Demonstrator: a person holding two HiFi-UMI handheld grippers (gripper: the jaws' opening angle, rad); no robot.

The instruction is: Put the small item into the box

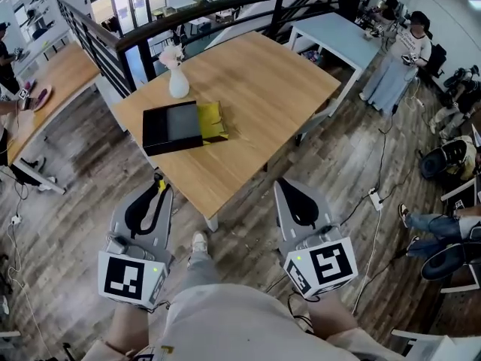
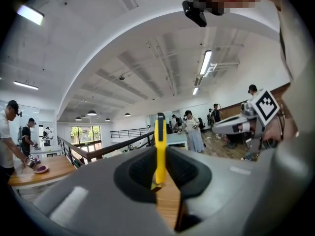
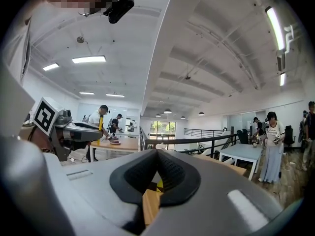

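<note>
While we hold both grippers low over the wooden floor [image 1: 248, 224], short of the near corner of the desk [image 1: 255, 89], the left gripper [image 1: 158, 186] has its fingers [image 2: 123, 181] clamped on the small yellow item [image 2: 160, 146]. It is a thin, flat strip with a dark line down its face. It stands upright between the two finger pads and sticks out past the fingertips. From the head view we see only a short yellow and black bit of it [image 1: 159, 180] at the tip of those fingers. The fingers of the right gripper [image 1: 290, 188] are pressed together with nothing between them, and their dark pads meet at the tip [image 3: 157, 154]. The black box [image 1: 171, 126] lies flat on the desk, well ahead of the left fingers and a little to their right, with its grey inside facing up. A yellow pouch [image 1: 212, 120] lies touching the side of the box that is nearer the right fingers, ahead of the gap between the two grippers. Beyond the box, farther from both sets of fingers, stands a white vase [image 1: 179, 83] with pale flowers. The yellow item is well apart from the box and not over the desk. Each gripper's marker cube [image 1: 129, 277] sits at its rear, close to our body. A person [image 1: 398, 66] stands far ahead and to the right of the right fingers, beside a pale table [image 1: 331, 32].
</note>
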